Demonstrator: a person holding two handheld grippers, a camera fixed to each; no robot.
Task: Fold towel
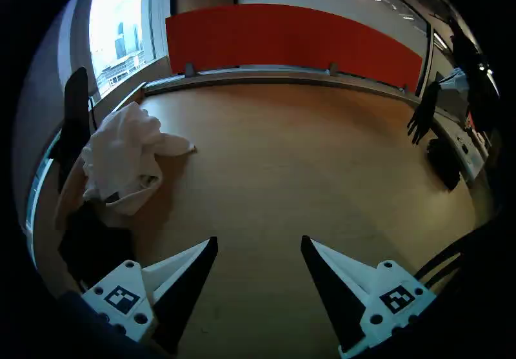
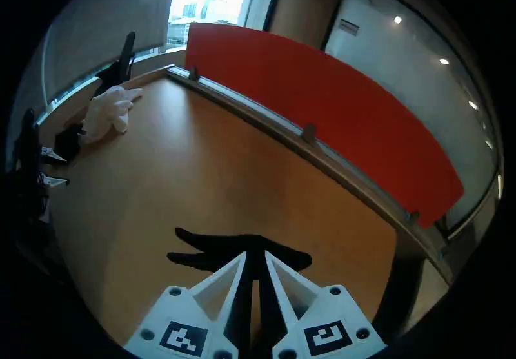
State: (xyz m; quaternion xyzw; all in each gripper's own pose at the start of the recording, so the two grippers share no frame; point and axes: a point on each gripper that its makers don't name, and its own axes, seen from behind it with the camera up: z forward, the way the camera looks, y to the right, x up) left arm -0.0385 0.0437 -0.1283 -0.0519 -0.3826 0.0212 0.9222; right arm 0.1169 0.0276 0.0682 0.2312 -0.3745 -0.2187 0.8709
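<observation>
Left gripper view: the white towel (image 1: 122, 156) lies crumpled in a heap at the bench's (image 1: 290, 165) left edge. The left claw (image 1: 258, 238) points across the bench, spread wide and empty.

Right gripper view: the towel (image 2: 106, 111) sits by the far left corner. The right claw (image 2: 255, 254) is narrow, pinching a black glove (image 2: 206, 249).

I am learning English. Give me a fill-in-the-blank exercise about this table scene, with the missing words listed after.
The crumpled towel on the table is ___ in colour.
The partition behind the table is ___.
The left tongs stand ___, nothing between them.
The black thing at the right tongs' tips is a ___.
Missing words: white; red; open; glove.
</observation>
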